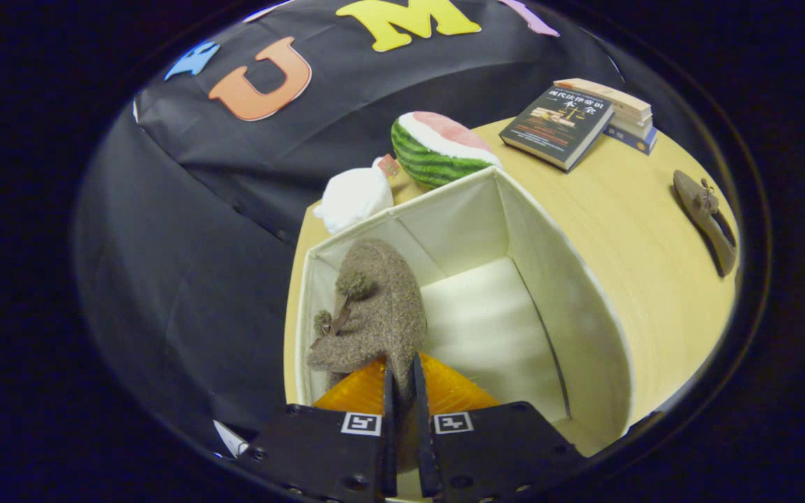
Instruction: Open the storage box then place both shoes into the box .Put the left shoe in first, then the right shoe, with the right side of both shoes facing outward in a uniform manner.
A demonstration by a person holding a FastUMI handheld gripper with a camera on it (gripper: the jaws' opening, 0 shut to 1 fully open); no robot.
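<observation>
Shoes are split between two places. Going from the left, one fuzzy brown shoe (pixel 374 307) with small pompoms hangs inside the open white storage box (pixel 570 293), close to its left wall, toe pointing away from the camera. The gripper (pixel 402 391) has its fingers drawn narrow and both press on the heel end of this shoe, holding it over the box floor. Whether the shoe touches the floor cannot be told. Beyond the box's far left corner, a white soft bundle (pixel 353 199) lies on the wooden table (pixel 654 244), and just to its right sits a plush watermelon slice (pixel 441 150) touching the box's back edge. Further right, a dark book (pixel 556 126) leans against a small stack of books (pixel 622 112) near the table's far edge. Well apart from the box, by the table's right rim, the second shoe (pixel 706 220) lies on its side.
</observation>
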